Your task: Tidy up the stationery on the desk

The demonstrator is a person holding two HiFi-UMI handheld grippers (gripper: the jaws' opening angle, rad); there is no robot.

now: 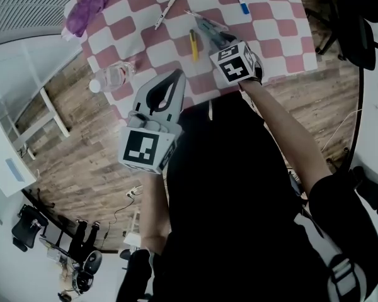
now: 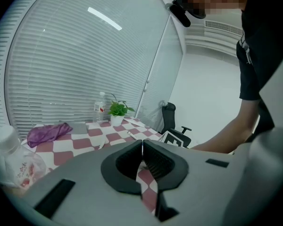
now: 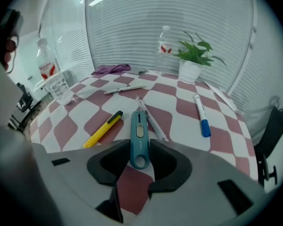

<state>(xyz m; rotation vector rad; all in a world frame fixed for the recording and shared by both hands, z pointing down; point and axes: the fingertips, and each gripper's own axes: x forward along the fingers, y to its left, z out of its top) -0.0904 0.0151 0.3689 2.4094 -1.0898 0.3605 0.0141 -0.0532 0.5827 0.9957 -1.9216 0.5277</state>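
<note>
Teal utility knife — just one — is clamped between the right gripper's jaws, over the checked tablecloth. On the cloth lie one yellow cutter, one blue-capped marker, one white pen and one clear pen. The left gripper's jaws are together — empty.

Your cutter was teal with a beige slider. Your right gripper was grey with black pads. The tablecloth was checked red and white. The knife was yellow with a black tip, the marker white with a blue cap, the rag purple. The plant was green, its pot white. The clear bottle had a red label. Your left gripper was grey too, its cube patterned black and white.
</note>
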